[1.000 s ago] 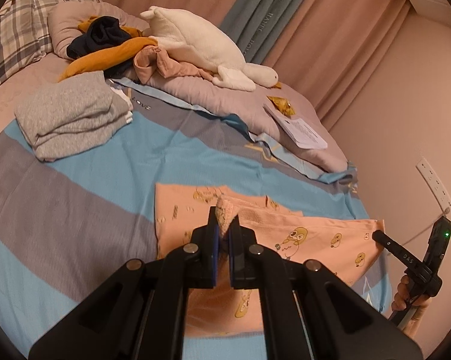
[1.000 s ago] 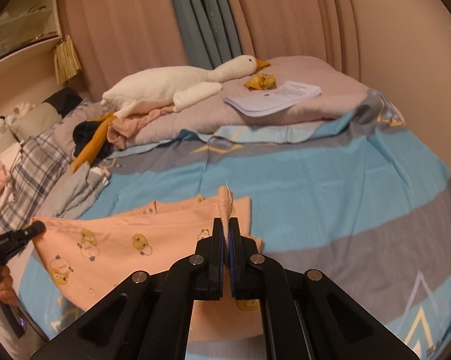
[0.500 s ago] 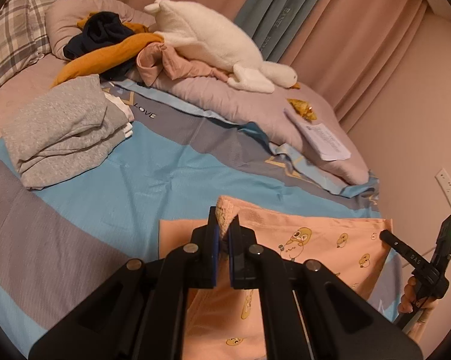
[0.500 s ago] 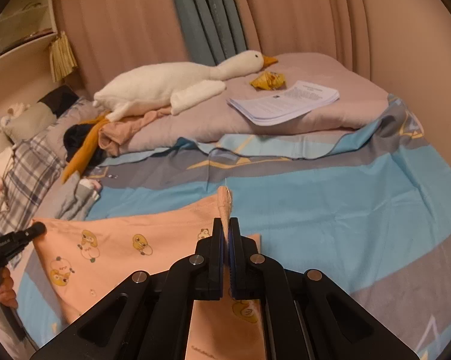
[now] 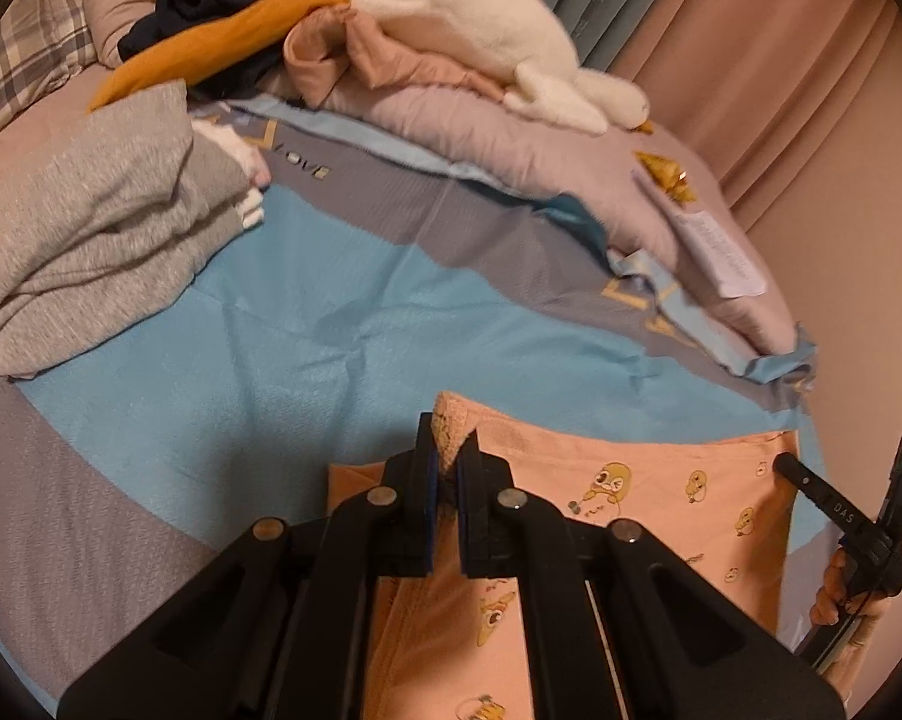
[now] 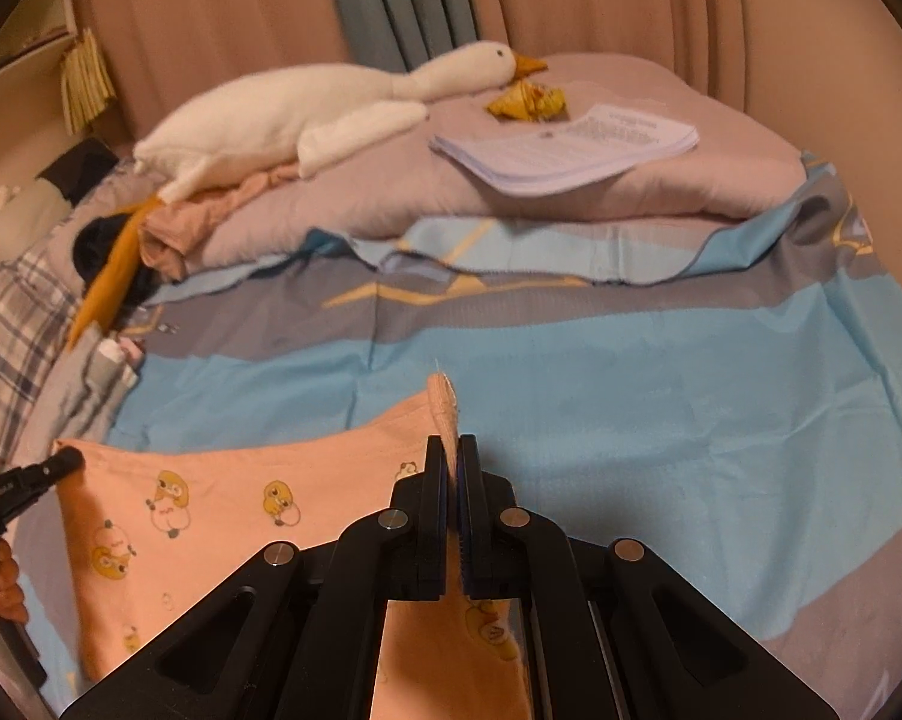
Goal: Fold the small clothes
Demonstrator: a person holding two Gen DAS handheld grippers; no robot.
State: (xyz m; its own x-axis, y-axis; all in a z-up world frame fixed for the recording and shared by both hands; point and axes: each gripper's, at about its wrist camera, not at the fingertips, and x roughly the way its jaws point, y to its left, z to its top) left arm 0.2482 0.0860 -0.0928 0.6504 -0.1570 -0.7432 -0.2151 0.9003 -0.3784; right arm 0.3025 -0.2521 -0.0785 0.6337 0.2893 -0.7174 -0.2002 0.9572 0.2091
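Two grippers share one peach duck-print garment (image 5: 649, 498): the left gripper (image 5: 445, 468) and the right gripper (image 6: 451, 480) are each pinched tight on a ribbed corner of it, stretching its top edge above the blue-and-grey bedsheet (image 6: 661, 408). The fold looks mid-way, judging by the layer lying beneath. A grey folded pile (image 5: 91, 228) at ten o'clock suggests finished work; a tangled heap (image 5: 223, 54) at eleven seems left. No containers show.
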